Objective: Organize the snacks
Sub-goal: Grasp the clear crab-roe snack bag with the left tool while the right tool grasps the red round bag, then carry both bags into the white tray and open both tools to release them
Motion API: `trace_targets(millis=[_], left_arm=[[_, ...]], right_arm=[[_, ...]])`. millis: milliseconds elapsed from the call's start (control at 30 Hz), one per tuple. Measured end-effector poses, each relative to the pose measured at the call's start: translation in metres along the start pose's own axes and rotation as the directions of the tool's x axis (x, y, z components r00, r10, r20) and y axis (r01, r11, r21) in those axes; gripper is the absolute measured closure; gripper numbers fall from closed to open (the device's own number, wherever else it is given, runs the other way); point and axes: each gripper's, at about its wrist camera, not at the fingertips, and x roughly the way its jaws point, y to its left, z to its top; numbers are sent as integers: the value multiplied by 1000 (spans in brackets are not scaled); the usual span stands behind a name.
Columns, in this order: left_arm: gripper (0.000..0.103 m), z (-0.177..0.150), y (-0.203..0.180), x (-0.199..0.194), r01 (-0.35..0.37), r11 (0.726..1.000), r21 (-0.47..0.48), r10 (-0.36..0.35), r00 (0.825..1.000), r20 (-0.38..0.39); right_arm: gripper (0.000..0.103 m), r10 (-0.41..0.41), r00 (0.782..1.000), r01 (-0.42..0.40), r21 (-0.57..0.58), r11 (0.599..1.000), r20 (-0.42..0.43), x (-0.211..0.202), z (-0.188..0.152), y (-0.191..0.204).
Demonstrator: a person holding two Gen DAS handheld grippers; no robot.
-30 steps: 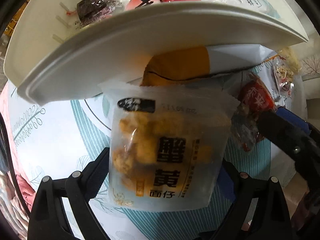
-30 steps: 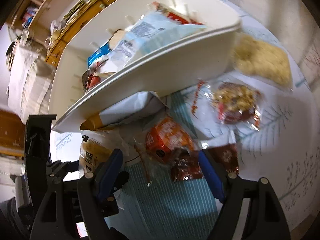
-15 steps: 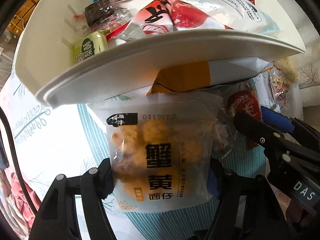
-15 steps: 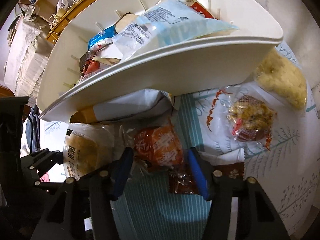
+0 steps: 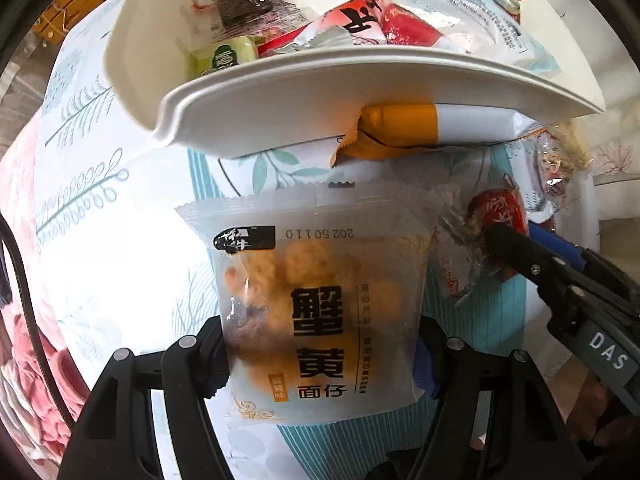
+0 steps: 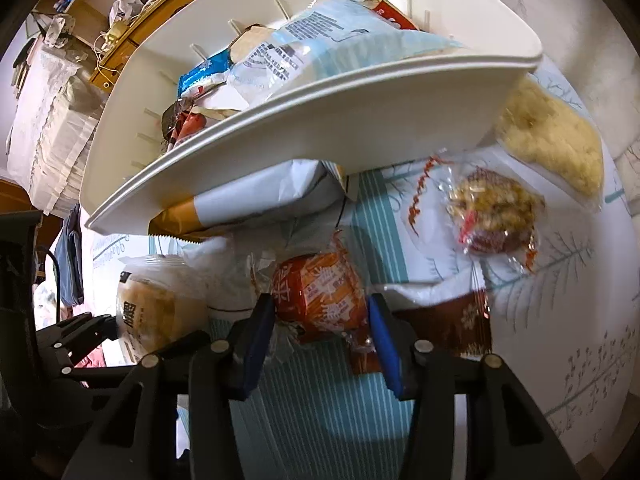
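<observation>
Since the earlier frames the white tray [image 5: 280, 96] has slid down in the left wrist view, so more of its contents show, and the right gripper's jaws have drawn in from wide apart to a clamp on the orange-red snack packet [image 6: 320, 296].

The left gripper [image 5: 320, 356] grips the translucent crab-roe noodle snack bag [image 5: 320, 304] across its lower half. The bag stands lengthwise away from the fingers, its crimped top edge toward the tray's near rim, just short of it. In that view the bag looks clear of the patterned tablecloth [image 5: 120, 248], though I cannot be sure of it.

The right gripper [image 6: 322, 332] is closed on the orange-red packet, blue pads pressing on both sides of it. The packet sits on the teal-striped part of the cloth, beside a dark brown sachet [image 6: 452, 320] and below the tray's underside.

The tray lies straight ahead of both grippers and above them, tilted on a grey-and-orange bag [image 6: 256, 196] wedged under its near edge. Its long axis runs across both views. Of the two, the left gripper's bag appears nearer the rim, so it is likely to go over the rim first, with the right following with its packet. Both loads must rise above the near rim before going forward.
</observation>
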Motion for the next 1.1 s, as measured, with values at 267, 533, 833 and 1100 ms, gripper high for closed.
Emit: trace_targets(millis=[267, 533, 833, 1100], left_arm=[[33, -10, 14, -32, 9, 1000, -14, -8, 1000, 10], [33, -13, 34, -78, 3, 998, -62, 1, 999, 51], [32, 0, 45, -133, -13, 998, -62, 22, 989, 144], [31, 22, 51, -180, -23, 998, -57, 36, 971, 237]], right_arm=[[55, 36, 999, -36, 1, 999, 15, -24, -16, 9], [55, 91, 995, -88, -59, 994, 40, -56, -22, 34], [55, 153, 983, -134, -175, 975, 101, -98, -11, 69], [55, 174, 967, -131, -226, 965, 186, -130, 16, 82]])
